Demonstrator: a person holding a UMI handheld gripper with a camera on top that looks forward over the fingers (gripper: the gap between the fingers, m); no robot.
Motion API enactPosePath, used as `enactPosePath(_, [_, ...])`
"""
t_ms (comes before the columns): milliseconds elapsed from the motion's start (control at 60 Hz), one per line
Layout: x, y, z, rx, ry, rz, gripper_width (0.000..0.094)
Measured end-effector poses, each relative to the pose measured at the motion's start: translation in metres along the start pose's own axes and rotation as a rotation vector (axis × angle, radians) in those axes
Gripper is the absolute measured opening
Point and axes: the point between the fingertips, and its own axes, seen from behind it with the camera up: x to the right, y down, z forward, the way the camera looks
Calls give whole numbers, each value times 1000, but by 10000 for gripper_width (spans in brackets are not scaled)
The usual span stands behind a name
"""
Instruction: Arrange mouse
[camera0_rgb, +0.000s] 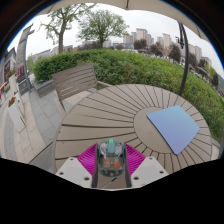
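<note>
On a slatted outdoor table (110, 110), fingers (111, 168) pinch a greenish translucent mouse (111, 156).

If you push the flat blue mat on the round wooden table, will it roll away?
Probably not: the blue rectangular mat lies flat on the slatted round table, so it would likely slide. It looks thin, perhaps floppy when lifted. The gripper fingers hold something else.

Bright overcast daylight outdoors, sky blown out white up top. Soft, barely-there shadows on the table (110, 115). Heavy fisheye bending near edges, slightly soft overall.
</note>
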Motion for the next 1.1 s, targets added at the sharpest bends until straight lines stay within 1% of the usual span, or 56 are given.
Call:
enactPosePath(67, [10, -37, -28, 52, -30, -14, 379])
enactPosePath(150, [41, -81, -49, 77, -43, 12, 379])
enactPosePath(233, [97, -126, -53, 116, -7, -18, 379])
enactPosePath(300, [151, -149, -37, 132, 45, -45, 379])
enactPosePath(383, [207, -151, 1, 113, 72, -55, 380])
enactPosePath(467, [260, -126, 45, 56, 111, -60, 388])
enactPosePath(617, [295, -77, 103, -40, 66, -10, 392])
enactPosePath(717, [300, -48, 117, -94, 27, -18, 474])
enactPosePath(750, [300, -53, 117, -74, 17, -25, 502])
enactPosePath(767, [301, -53, 114, -76, 16, -30, 541])
enactPosePath(783, [302, -52, 112, -85, 19, -33, 605])
enactPosePath(833, [307, -54, 103, -104, 39, -27, 850])
enactPosePath(850, [307, -56, 98, -107, 37, -22, 862])
enactPosePath(883, [309, -61, 86, -117, 36, -9, 833])
enactPosePath(933, [310, -66, 52, -144, 37, 2, 854])
enactPosePath(1000, [311, -68, -1, -183, 36, 28, 855])
enactPosePath(1100, [307, -57, -83, -234, 8, 27, 860])
